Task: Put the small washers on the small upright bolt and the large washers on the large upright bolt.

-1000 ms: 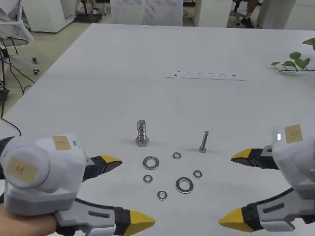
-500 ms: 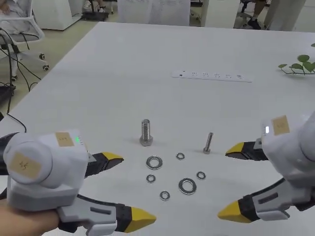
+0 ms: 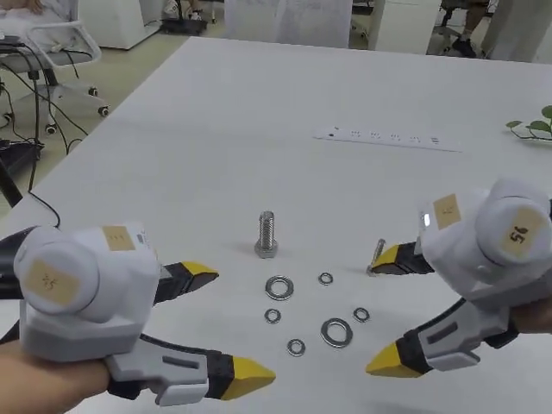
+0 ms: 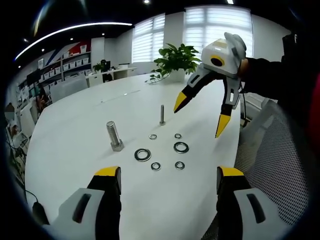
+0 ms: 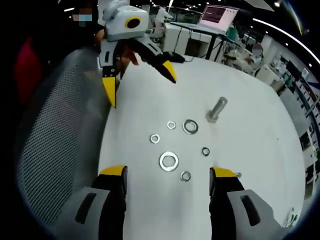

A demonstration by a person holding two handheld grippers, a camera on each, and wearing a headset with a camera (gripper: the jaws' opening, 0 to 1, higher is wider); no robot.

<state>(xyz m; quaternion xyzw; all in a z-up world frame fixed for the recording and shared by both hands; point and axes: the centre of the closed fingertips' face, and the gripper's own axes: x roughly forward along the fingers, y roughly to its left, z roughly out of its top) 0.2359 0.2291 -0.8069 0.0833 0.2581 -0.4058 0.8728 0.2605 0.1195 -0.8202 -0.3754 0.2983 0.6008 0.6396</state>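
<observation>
right gripper (image 3: 378,313) nearer small bolt (image 4: 162,115), jaws apart

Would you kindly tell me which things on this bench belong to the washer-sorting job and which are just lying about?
Belongs to the job:
large upright bolt
small upright bolt
two large washers
four small washers

Just lying about:
white power strip
plant

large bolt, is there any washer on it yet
No, the large bolt stands bare; the washers lie flat on the table.
</observation>
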